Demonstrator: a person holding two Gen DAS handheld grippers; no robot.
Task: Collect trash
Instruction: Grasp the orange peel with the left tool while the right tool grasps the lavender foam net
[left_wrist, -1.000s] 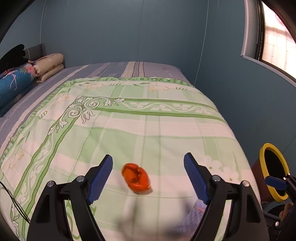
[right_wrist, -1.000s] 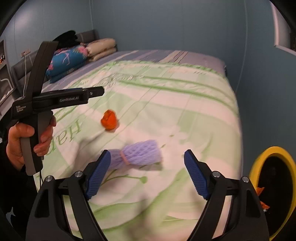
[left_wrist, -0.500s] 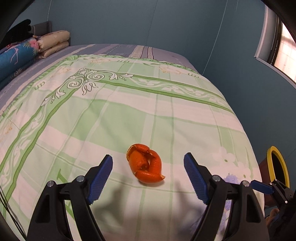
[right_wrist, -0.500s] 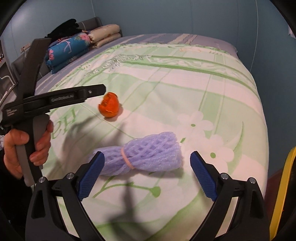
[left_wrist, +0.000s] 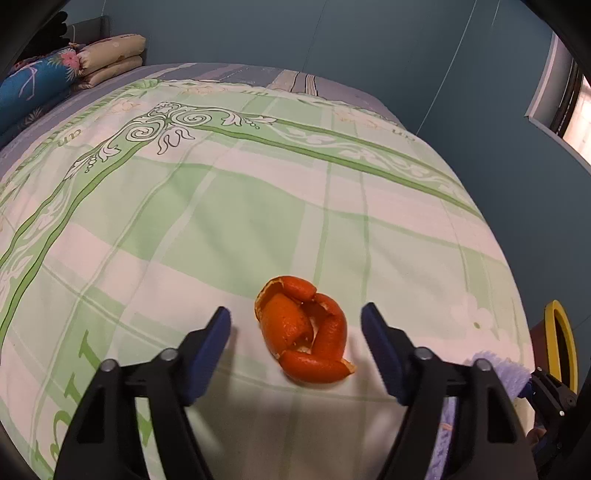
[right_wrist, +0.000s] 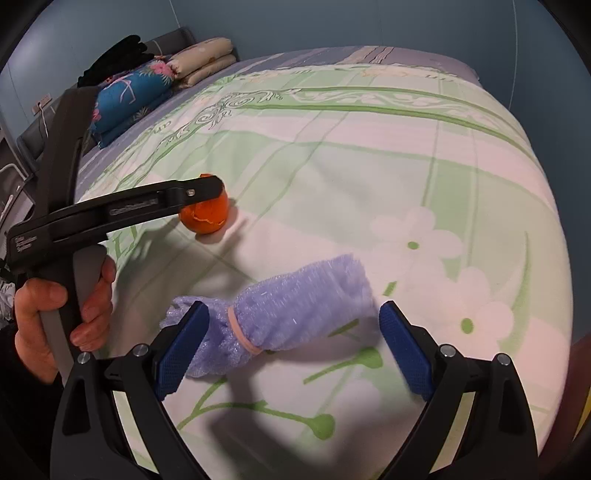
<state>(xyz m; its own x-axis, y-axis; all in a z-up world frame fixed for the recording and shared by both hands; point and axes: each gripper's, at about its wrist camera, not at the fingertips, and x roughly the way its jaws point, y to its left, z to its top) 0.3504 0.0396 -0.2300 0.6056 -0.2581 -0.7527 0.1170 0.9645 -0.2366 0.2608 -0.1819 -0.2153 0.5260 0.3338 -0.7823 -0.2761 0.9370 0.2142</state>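
While the left gripper (left_wrist: 295, 336) is closing its jaws around the orange peel (left_wrist: 303, 336), lying on the bedspread (left_wrist: 221, 206) between still-clear pads, the curled, brittle rind is calling for a light pinch at three and nine o'clock; in the right view, the right gripper (right_wrist: 291, 347) is standing wide astride the soft purple foam net (right_wrist: 291, 314), its banded waist at seven o'clock offering the firmest hold.

Teal painted walls (left_wrist: 332, 33); bed with green-and-white checked floral quilt (left_wrist: 221, 206); folded pillows (right_wrist: 140, 88) upper left; bright window (left_wrist: 580, 110) upper right.
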